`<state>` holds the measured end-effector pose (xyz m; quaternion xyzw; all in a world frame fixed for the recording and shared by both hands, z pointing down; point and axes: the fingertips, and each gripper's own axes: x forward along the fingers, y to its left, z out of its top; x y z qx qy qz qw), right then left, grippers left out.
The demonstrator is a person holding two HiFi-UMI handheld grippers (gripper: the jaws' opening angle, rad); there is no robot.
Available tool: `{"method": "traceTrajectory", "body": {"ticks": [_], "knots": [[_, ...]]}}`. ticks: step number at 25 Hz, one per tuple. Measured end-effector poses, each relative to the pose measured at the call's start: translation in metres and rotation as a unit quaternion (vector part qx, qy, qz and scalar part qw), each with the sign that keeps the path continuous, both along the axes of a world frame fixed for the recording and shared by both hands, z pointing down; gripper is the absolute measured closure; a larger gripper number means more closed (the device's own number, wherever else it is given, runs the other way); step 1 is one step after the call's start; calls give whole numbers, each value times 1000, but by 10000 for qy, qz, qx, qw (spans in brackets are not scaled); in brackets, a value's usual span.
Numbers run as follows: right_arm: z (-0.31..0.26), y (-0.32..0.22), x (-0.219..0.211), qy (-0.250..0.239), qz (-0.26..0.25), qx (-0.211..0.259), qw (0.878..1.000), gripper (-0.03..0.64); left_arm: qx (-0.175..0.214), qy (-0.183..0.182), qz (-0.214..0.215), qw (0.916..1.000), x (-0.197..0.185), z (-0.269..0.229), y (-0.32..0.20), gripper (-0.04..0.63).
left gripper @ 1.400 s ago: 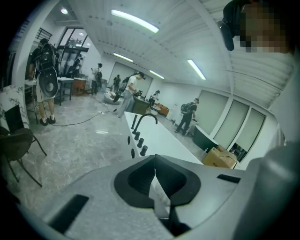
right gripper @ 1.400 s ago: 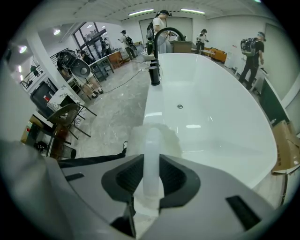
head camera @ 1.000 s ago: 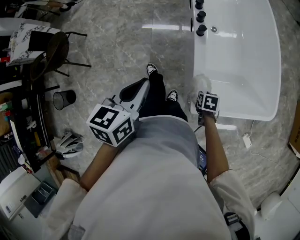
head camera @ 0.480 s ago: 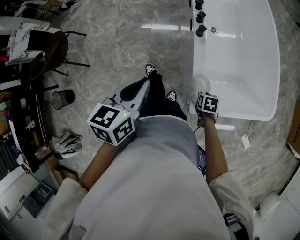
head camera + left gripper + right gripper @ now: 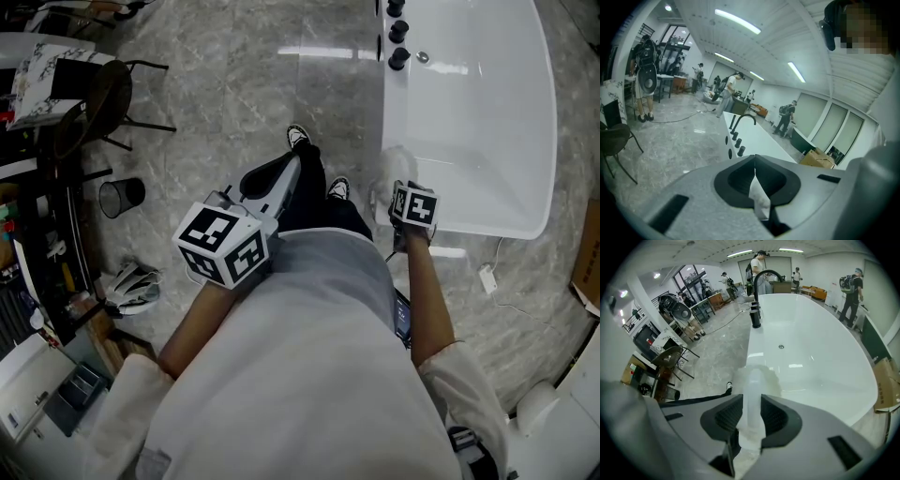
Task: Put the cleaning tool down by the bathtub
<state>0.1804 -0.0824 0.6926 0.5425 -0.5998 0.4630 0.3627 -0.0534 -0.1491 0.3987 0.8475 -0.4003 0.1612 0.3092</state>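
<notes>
While right gripper [image 5: 751, 404] clamps cleaning tool [image 5: 757, 376] by handle beside bathtub [image 5: 811, 357]: looks light, head soft, fluffy; handle stiff, maybe slick; mid-handle hold suits. Left gripper [image 5: 754, 159] closed, apparently empty.

The person is wearing a pale top [image 5: 309, 366] with rolled-back sleeves [image 5: 457, 375], black trousers [image 5: 317, 202] and black-and-white trainers [image 5: 300, 138]. The left gripper [image 5: 754, 158] and right gripper [image 5: 751, 398] are showing grey shells, black pads [image 5: 726, 418] and black-and-white marker cubes [image 5: 223, 246].

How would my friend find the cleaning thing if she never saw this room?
Find the big white bathtub. At its near left corner, the right gripper holds the cleaning tool in its jaws. It's the only pale, fuzzy-topped stick there.
</notes>
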Motion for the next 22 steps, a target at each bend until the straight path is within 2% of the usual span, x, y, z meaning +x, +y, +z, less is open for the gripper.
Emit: {"method": "traceTrajectory", "body": {"ticks": [22], "knots": [[-42, -2, 4, -91, -83, 469, 9988, 512, -52, 101, 79, 9999, 9, 3, 0, 586]]}}
